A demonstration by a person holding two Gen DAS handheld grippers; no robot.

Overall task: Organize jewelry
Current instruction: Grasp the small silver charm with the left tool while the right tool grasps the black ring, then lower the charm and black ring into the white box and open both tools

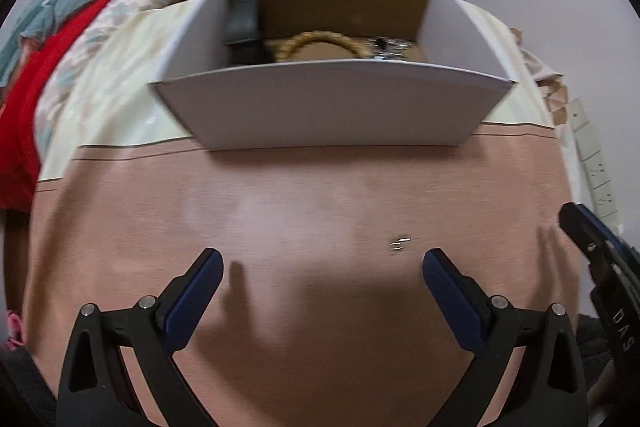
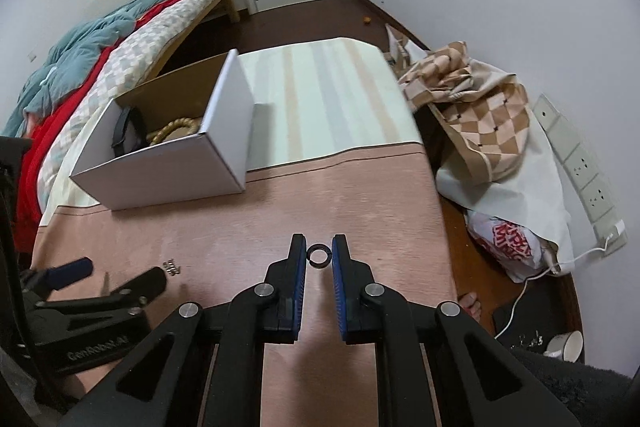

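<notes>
In the right wrist view my right gripper (image 2: 319, 239) is shut on a small black ring (image 2: 319, 263), pinched between the blue pads just above the pink tabletop (image 2: 360, 195). My left gripper (image 1: 322, 257) hangs open low over the same table with nothing between its fingers. A tiny silver piece (image 1: 400, 242) lies just beyond its right finger and also shows at the lower left of the right wrist view (image 2: 172, 267). A white cardboard box (image 1: 332, 99) stands behind it. Inside are a braided gold bangle (image 1: 316, 41), a black strap (image 1: 244, 23) and a silvery item (image 1: 388, 47).
The box (image 2: 160, 183) sits on a pale striped cloth (image 2: 328, 99). A bed with teal, red and checked bedding (image 2: 80, 67) runs along the left. At the right are a checked blanket (image 2: 472, 107), a power strip (image 2: 576, 163), a cup (image 2: 568, 345) and a person's bare foot (image 2: 470, 303).
</notes>
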